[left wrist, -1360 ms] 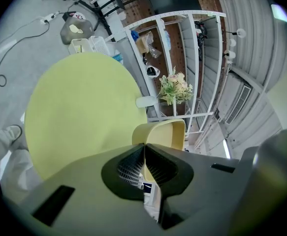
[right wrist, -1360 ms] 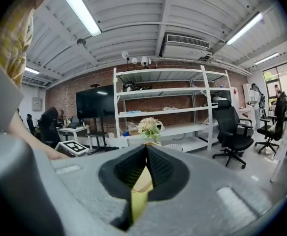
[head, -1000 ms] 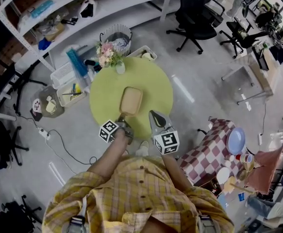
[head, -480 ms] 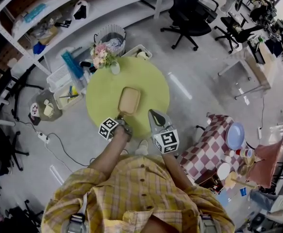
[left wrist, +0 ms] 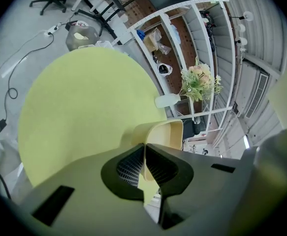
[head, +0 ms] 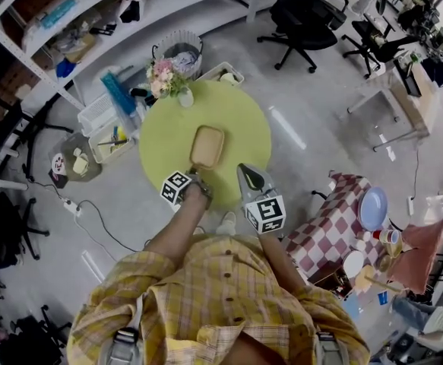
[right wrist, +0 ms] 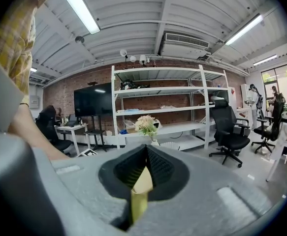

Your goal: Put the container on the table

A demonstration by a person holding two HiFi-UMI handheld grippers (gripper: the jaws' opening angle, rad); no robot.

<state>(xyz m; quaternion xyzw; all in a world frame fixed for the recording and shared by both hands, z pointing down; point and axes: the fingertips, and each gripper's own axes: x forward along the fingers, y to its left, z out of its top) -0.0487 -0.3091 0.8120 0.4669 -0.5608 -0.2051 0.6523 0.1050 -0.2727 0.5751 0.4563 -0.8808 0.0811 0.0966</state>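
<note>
Task is being judged as nearly done. The round yellow-green table (head: 240, 120) is being counted first, one only. The beige rectangular plastic container (head: 207, 146), one only, is being shown over the tabletop's near half, well inside the edge. In the left gripper view it (left wrist: 172, 132) is being seen low against the table surface (left wrist: 84, 107). Whether it is being rested flat or kept just above cannot be told.

Its near rim is being pinched by the left gripper (head: 194, 178), with the jaws (left wrist: 144, 151) being pressed onto the thin wall. So release is not yet done; what is being left is setting it fully down, opening the jaws and backing off.

Two grippers are being counted. The right gripper (head: 242, 170) is being held beside the table's near edge, apart from the container, its jaws (right wrist: 145, 154) being kept together with nothing gripped.

One bunch of pink and white flowers in a small white vase (head: 168, 78) is being counted at the table's far edge.
</note>
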